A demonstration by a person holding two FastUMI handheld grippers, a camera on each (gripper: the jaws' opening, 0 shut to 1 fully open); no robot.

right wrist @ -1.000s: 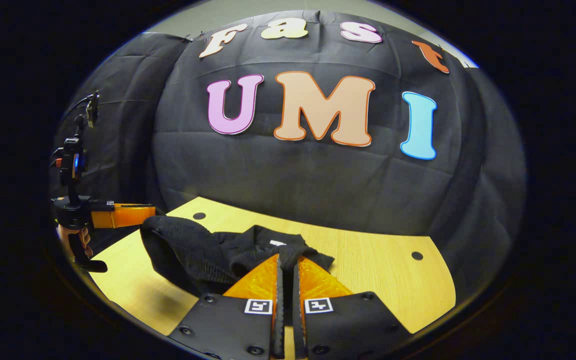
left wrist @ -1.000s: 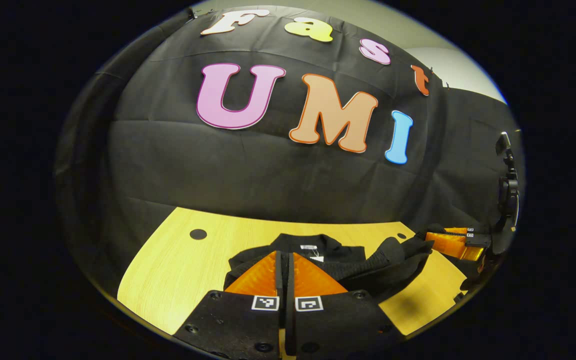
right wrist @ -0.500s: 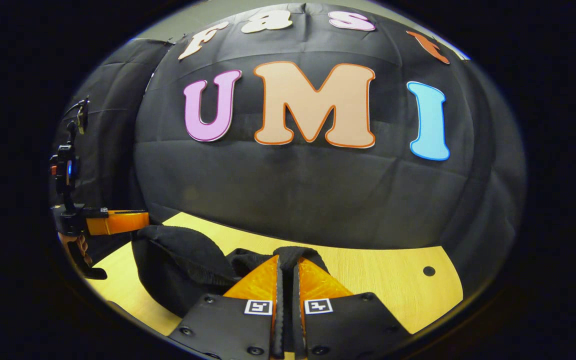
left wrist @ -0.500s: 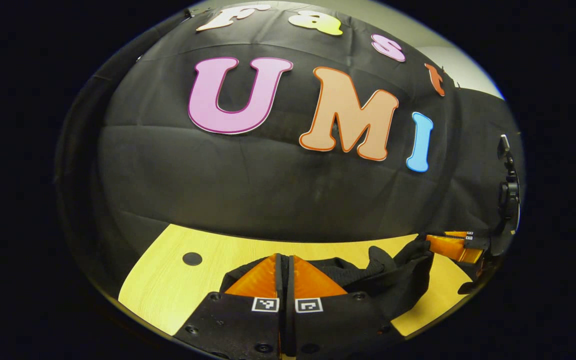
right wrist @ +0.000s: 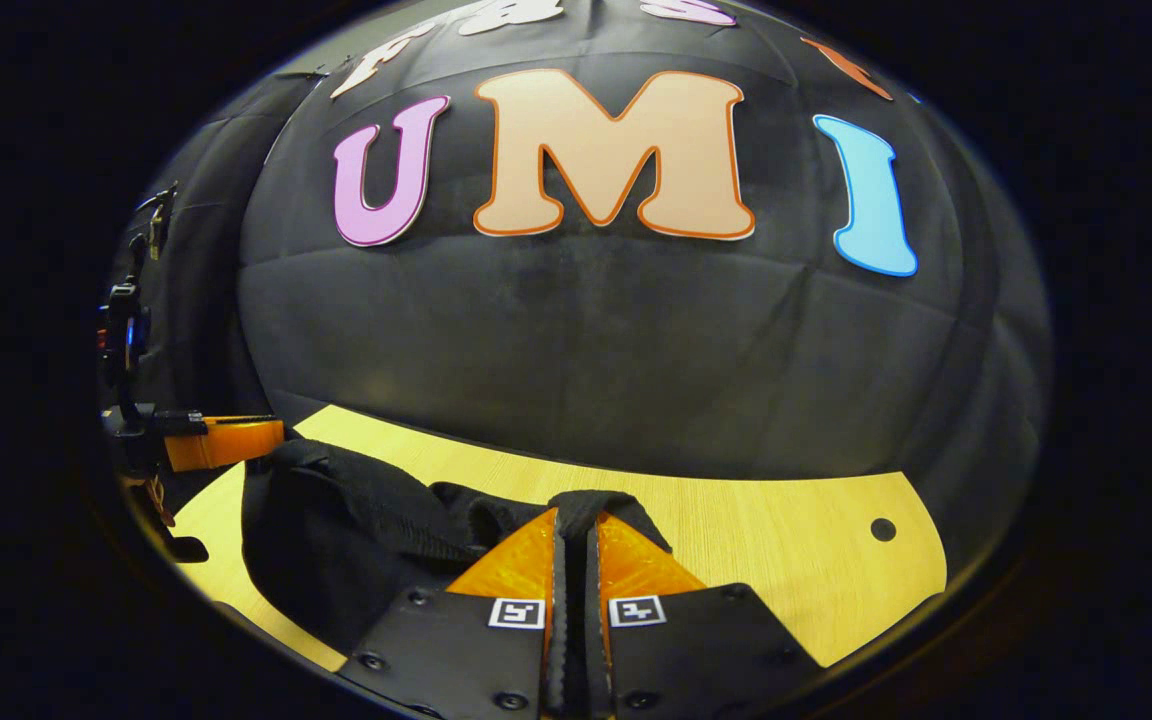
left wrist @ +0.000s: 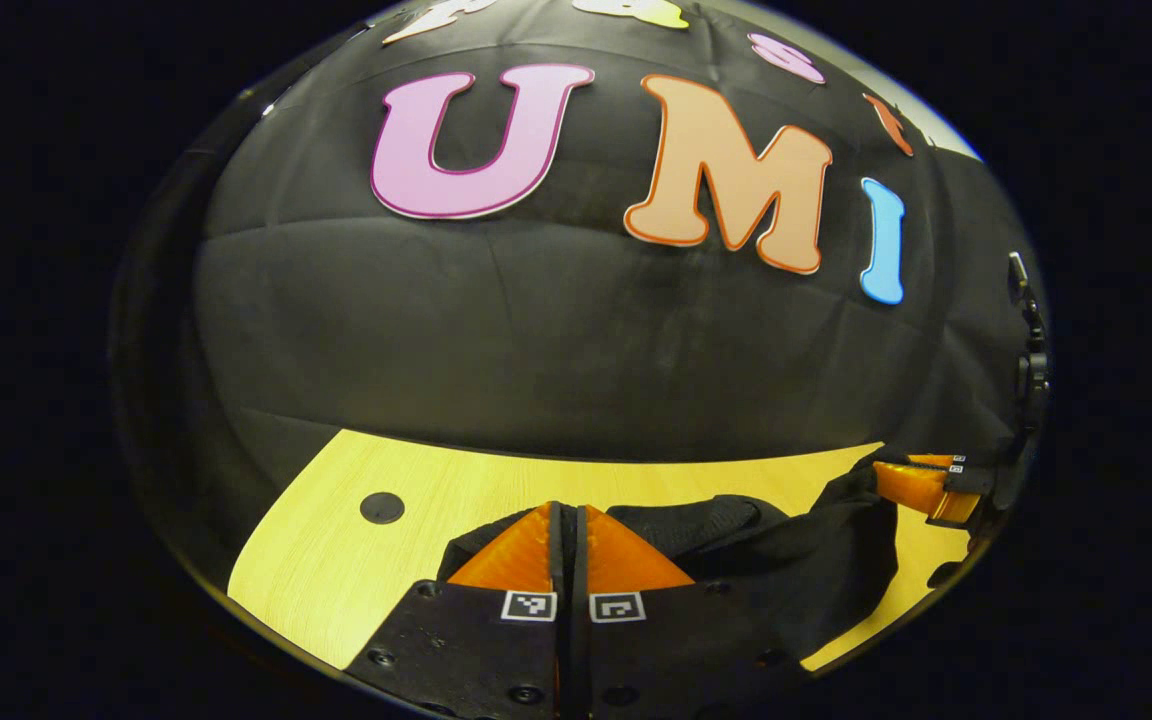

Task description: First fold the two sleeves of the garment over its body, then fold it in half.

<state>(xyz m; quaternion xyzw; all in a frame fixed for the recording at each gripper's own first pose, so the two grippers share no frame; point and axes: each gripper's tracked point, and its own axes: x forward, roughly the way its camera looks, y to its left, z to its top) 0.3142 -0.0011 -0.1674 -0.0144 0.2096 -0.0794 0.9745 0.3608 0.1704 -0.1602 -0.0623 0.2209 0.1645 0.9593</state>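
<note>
Left gripper view is showing the left tongs [left wrist: 568, 520] clenched, pinching an edge of the black garment [left wrist: 816, 570], which is sagging across the wooden tabletop [left wrist: 336, 560] toward three o'clock, where the right tongs [left wrist: 911, 487] are gripping its other end. Right gripper view is showing the right tongs [right wrist: 574, 525] closed on the garment [right wrist: 336, 540] fold, fabric draping toward nine o'clock to the left tongs [right wrist: 226, 442]; a hand seems to be holding that handle, though it is dim there.
</note>
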